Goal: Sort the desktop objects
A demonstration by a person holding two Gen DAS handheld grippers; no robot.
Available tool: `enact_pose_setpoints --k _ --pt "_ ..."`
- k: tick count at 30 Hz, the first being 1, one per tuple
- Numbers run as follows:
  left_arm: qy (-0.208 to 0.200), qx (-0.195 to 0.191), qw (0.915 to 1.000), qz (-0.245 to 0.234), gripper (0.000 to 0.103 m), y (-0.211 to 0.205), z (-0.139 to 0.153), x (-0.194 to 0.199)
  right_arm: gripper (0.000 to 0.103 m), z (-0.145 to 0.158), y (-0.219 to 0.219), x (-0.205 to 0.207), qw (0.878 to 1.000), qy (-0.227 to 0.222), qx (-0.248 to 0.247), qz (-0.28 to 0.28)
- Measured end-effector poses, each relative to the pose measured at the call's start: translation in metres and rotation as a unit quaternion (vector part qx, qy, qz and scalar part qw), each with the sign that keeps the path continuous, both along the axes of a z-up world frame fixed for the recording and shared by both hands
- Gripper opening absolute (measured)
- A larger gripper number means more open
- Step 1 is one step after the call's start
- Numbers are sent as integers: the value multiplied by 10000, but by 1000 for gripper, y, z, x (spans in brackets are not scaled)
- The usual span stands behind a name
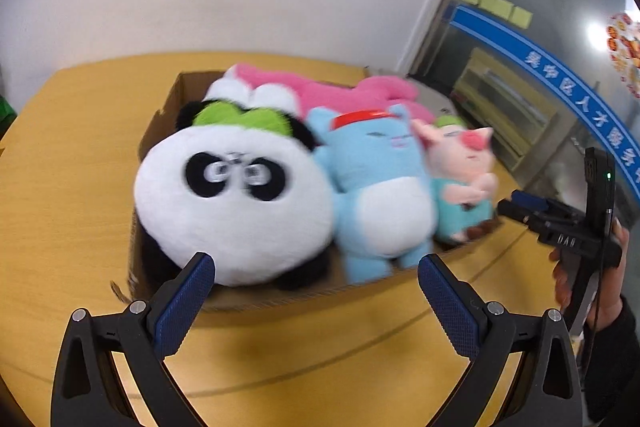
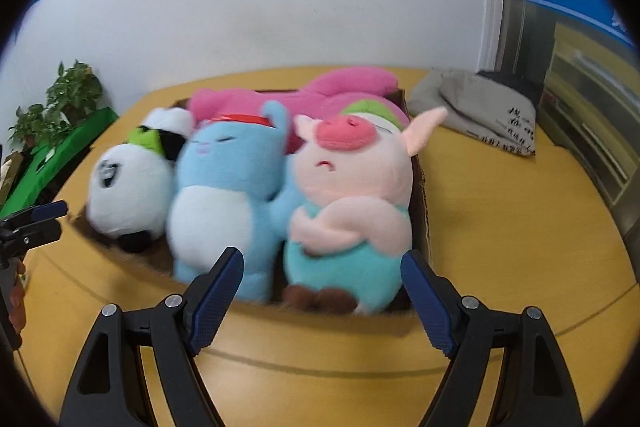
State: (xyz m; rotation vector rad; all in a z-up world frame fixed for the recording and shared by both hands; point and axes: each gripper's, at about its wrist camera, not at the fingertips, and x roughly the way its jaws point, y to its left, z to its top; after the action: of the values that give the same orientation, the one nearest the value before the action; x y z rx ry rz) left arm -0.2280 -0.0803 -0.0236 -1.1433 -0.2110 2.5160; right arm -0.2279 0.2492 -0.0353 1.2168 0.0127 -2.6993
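plush toys (image 2: 224,187): 4 | cardboard box (image 1: 156,131): 1 | tools (image 1: 316,271): 2 | grey bag (image 2: 480,103): 1

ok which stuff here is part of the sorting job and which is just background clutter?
Job:
panda plush
blue cat plush
pig plush
pink plush
cardboard box
left gripper, open
right gripper, open

Lying about:
grey cloth bag
potted plant
green bag

Panda (image 1: 234,199), cat (image 1: 380,187), pig (image 1: 466,183) side by side in box (image 1: 160,131); box on table (image 1: 72,187).
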Motion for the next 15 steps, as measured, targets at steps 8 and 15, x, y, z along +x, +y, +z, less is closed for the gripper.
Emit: enact_pose_setpoints --k 8,15 --pt "-411 -360 9985 -100 101 -14 -41 -25 82 -35 5 -35 9988 -390 297 60" --pt "-540 -295 9980 -169 101 -4 -44 32 81 -38 9 17 9974 -587 395 135"
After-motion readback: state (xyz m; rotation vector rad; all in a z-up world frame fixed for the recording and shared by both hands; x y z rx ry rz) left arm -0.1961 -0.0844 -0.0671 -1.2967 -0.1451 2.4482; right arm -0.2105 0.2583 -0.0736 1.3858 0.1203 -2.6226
